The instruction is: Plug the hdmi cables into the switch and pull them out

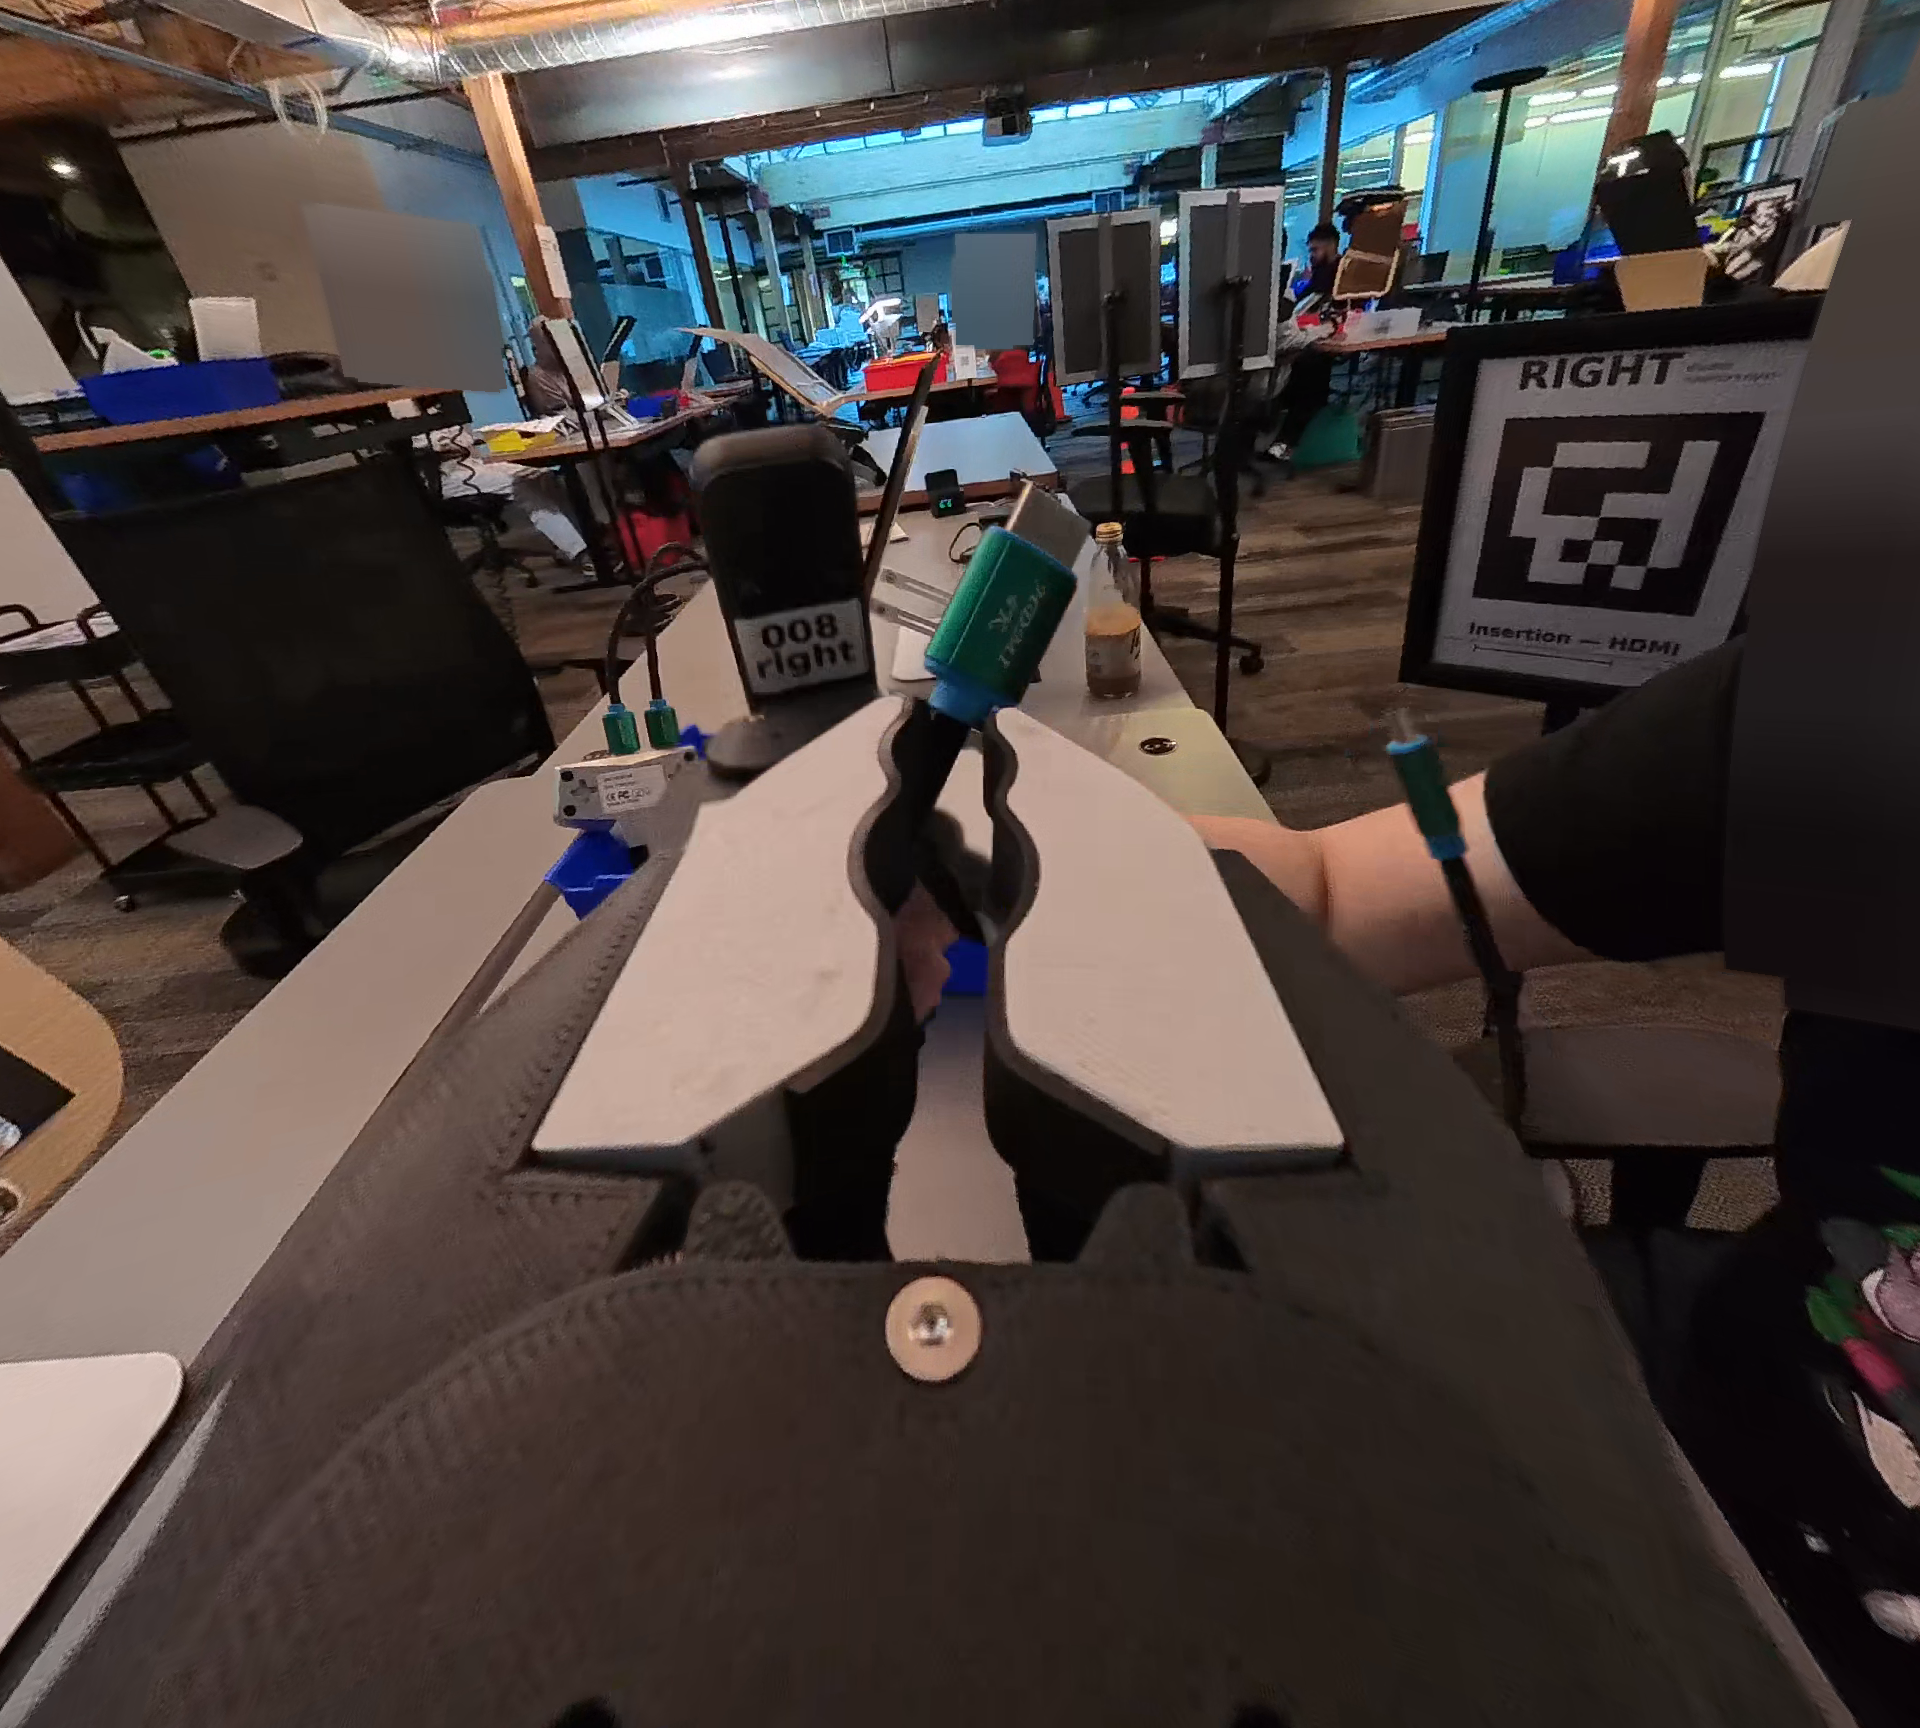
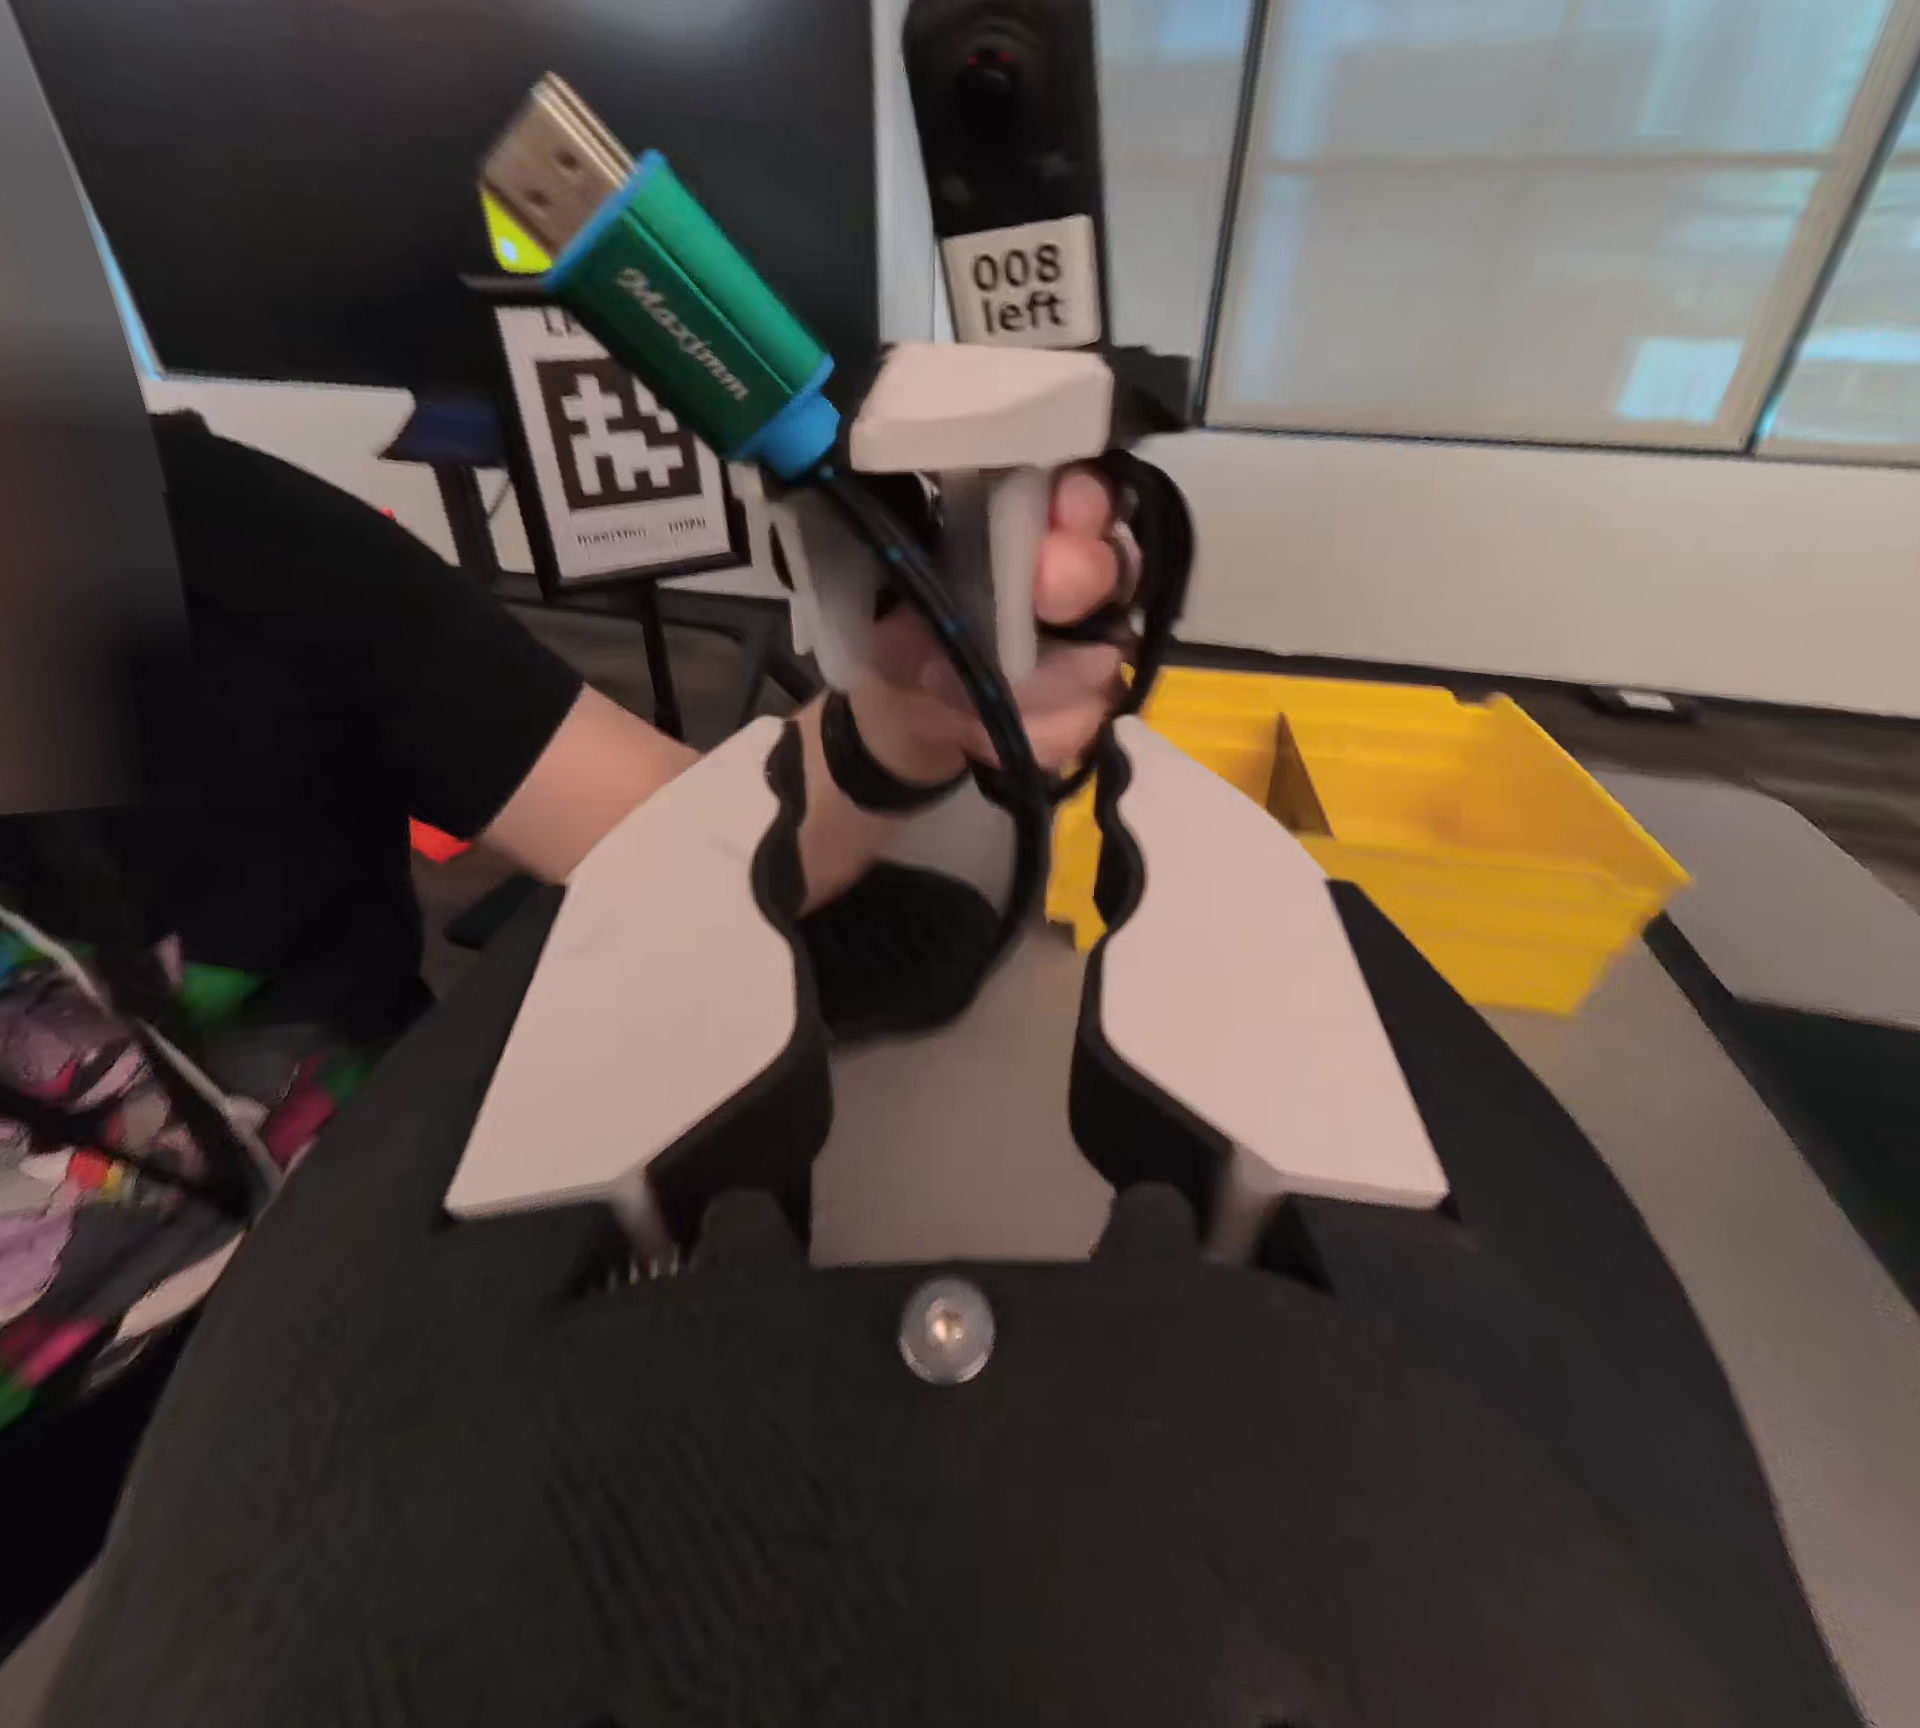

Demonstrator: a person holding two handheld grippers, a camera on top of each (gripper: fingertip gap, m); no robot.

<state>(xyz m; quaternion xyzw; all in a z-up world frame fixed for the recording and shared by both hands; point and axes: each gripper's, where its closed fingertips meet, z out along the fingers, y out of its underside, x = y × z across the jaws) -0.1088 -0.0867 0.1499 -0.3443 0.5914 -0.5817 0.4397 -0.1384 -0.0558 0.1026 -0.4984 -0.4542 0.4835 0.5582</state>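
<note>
Left gripper (image 1: 948,733) is clamped on the black cord just below a green hdmi plug (image 1: 1000,616); fingers nearly together, cord pinched at the tips. Plug sticks up and away, tilted right, silver connector end free in the air, not in any port. In the right wrist view the same plug (image 2: 686,317) points up-left, its cord (image 2: 997,702) looping down past the hand on the left gripper's handle.

Right gripper (image 2: 948,769) has its fingers apart w/ a clear gap; the black cord passes through that gap near the tips, and I can't tell if either finger touches it. Nothing is squeezed.

Beyond the left gripper, on the grey table (image 1: 260,1034): the switch (image 1: 621,785), a small silver box, sits on a blue holder (image 1: 592,868) at the table's left edge. Two more green plugs (image 1: 639,724) stand in its top side by side, black cords arching up behind them. Switch is left of and well apart from the held plug.

Another green plug (image 1: 1421,795) hangs at right w/ its cord trailing down in front of the person's forearm (image 1: 1382,899). A glass bottle (image 1: 1112,613) stands farther back on the table. A yellow bin (image 2: 1371,826) sits on the table past the right gripper.
</note>
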